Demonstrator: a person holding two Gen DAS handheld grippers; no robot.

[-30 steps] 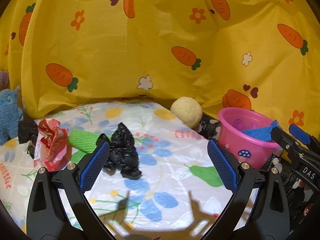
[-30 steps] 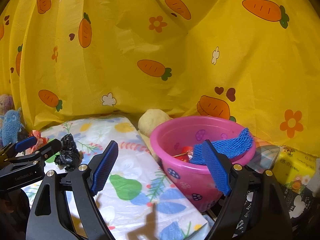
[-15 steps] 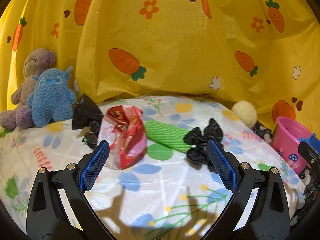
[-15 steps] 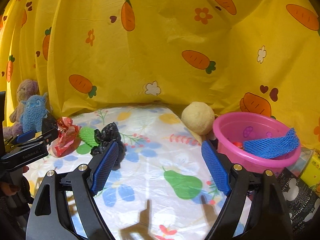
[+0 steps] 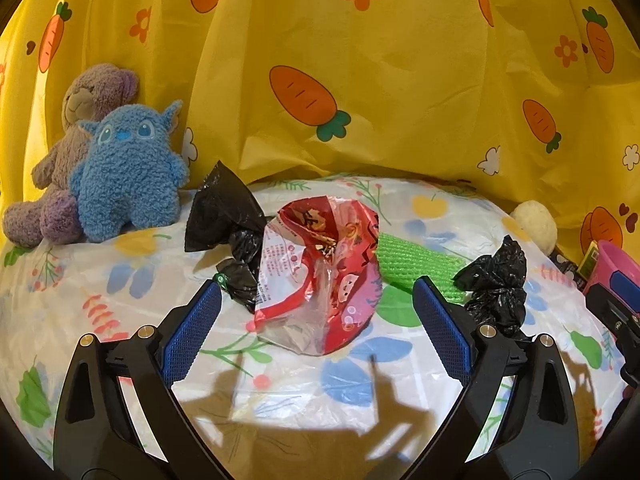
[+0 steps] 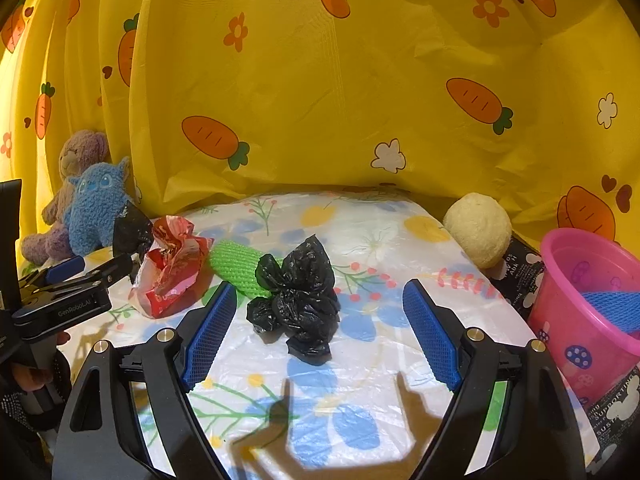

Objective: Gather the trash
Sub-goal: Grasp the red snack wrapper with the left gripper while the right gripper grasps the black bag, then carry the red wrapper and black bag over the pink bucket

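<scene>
Left wrist view: left gripper (image 5: 316,312) spread wide, facing red wrapper (image 5: 320,268) mid-table.
Right gripper (image 6: 316,324) likewise spread, empty, before black bag (image 6: 298,304); pink bucket (image 6: 588,300) at right edge.

Wrapper (image 5: 320,276) lies between two bags (image 5: 228,220) (image 5: 496,284) on table (image 5: 280,400).

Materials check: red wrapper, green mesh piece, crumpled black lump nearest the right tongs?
Crumpled red printed wrapper: thin plastic film, glossy, with a see-through patch and sharp creases. Green mesh tube: looks like foam netting, matte, with a regular knit-like texture. Crumpled black bag: thin plastic film, shiny highlights on its wrinkles.
</scene>
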